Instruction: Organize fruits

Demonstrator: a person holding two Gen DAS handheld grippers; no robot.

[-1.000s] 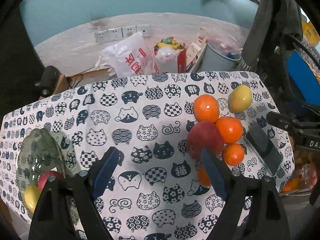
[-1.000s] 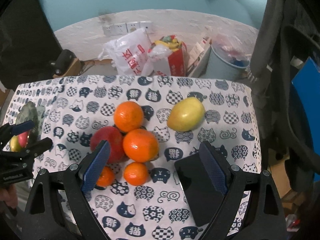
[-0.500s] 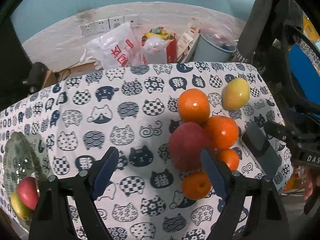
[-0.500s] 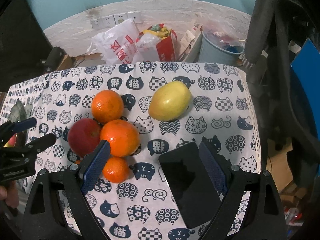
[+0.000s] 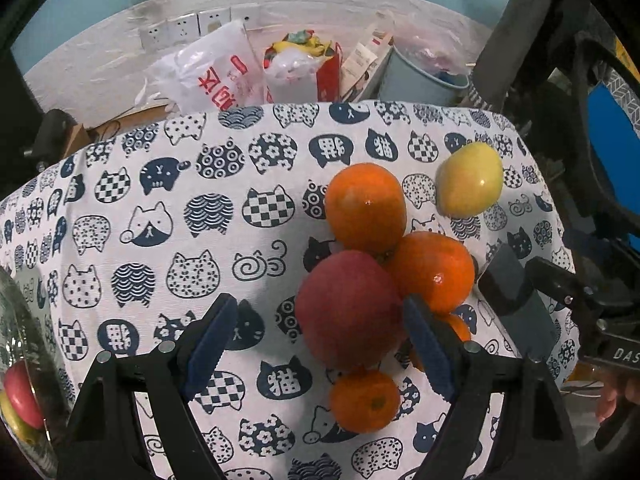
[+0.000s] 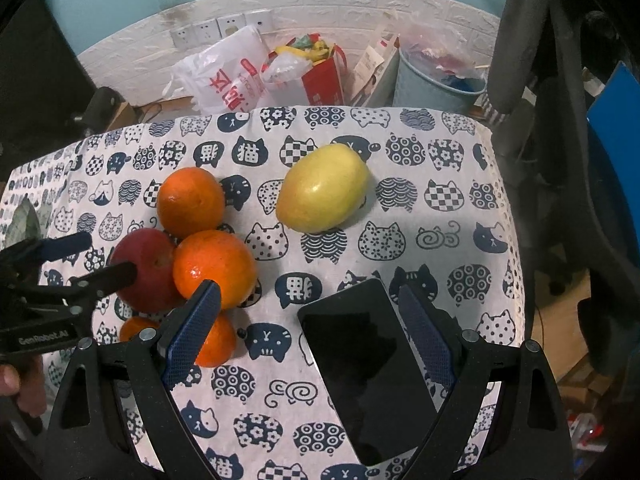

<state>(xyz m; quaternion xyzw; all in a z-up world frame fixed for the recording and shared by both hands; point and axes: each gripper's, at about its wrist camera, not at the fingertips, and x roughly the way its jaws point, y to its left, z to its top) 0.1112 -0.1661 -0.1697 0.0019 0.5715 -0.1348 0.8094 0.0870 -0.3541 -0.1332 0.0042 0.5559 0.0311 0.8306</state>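
Glass bowl (image 5: 24,344): left view only | black phone (image 6: 368,368): unobstructed right view

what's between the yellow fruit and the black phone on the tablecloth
Nothing but bare cat-print tablecloth: in the right wrist view, no fruit sits between the yellow fruit and the black phone.

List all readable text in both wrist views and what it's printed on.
"GenRobot.AI": white print on the left tongs body, seen from the right wrist.
"DAS", cut off at the frame edge: on the right tongs' body, in the left wrist view.
"猫": on several cat faces of the tablecloth.
Red characters on the white plastic bag: mirrored, unreadable.
Red box: print too small.
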